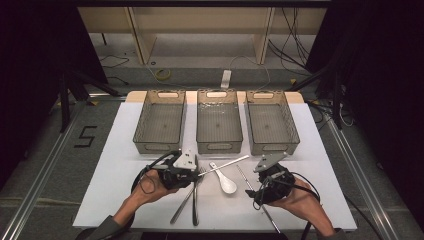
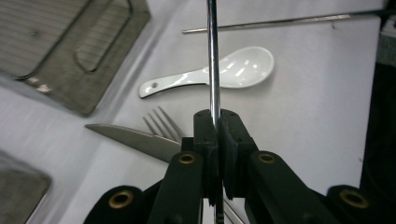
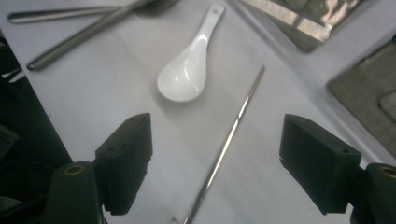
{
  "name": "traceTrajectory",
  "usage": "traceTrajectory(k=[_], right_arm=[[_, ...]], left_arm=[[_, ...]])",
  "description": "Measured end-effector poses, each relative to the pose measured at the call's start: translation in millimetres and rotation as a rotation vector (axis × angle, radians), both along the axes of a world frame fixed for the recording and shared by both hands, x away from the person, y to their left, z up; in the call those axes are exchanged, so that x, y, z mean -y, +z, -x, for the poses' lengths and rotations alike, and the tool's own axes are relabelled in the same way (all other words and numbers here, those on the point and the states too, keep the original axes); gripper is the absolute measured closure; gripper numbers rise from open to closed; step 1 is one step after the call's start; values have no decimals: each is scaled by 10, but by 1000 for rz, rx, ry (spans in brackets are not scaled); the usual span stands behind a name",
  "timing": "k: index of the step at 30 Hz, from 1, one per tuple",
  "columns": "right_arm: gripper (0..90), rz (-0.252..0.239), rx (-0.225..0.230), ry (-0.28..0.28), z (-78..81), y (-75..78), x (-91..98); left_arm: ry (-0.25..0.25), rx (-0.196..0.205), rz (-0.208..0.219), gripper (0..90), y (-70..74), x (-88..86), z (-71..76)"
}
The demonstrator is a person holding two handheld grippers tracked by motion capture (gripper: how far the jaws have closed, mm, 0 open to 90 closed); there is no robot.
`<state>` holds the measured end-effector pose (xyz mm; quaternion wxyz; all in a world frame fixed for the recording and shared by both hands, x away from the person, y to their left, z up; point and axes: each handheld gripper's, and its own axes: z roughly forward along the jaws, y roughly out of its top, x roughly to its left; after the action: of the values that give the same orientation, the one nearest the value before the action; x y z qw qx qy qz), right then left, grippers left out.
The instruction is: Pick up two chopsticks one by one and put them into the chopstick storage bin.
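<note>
**Cutlery sorting at an early stage: one chopstick gripped, three trays unfilled**

In the high view, three mesh trays are seen across the upper middle of the frame, the left tray (image 1: 160,124), the middle tray (image 1: 219,124) and the right tray (image 1: 271,125); nothing is seen inside any of them, so the sorting is judged barely begun. The left gripper (image 1: 196,170), at lower centre-left, is closed on a metal chopstick (image 1: 226,164), whose shaft is seen clamped between the jaws in the left gripper view (image 2: 213,56) and carried above the white table (image 1: 115,165). The right gripper (image 3: 215,158) is held with jaws spread wide and nothing between the pads; a second chopstick (image 3: 224,144) lies on the table beneath the gap. Still to be moved are the white spoon (image 1: 226,181), a knife (image 2: 135,138) and a fork (image 2: 161,122). The fork's handle is covered by the knife blade, the second chopstick's lower end is cut off by the frame edge, and which handle belongs to which utensil at lower centre cannot be made out.
</note>
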<state>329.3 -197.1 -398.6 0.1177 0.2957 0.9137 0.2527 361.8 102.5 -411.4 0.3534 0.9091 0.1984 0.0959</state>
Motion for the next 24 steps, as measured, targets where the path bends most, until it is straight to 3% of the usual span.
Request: traceTrajectory(k=[11,15,17,24], right_arm=[[255,49,-80,-70,35,-291,129],[264,81,-85,-91,49,-326,150],[264,87,-86,-104,54,-337,160],[265,91,-101,-117,79,-377,189]], left_arm=[[170,2,64,858,95,-198,-127],[231,4,88,859,154,-303,-202],[249,-17,113,859,180,-360,-252],[341,-28,137,859,238,-539,-410]])
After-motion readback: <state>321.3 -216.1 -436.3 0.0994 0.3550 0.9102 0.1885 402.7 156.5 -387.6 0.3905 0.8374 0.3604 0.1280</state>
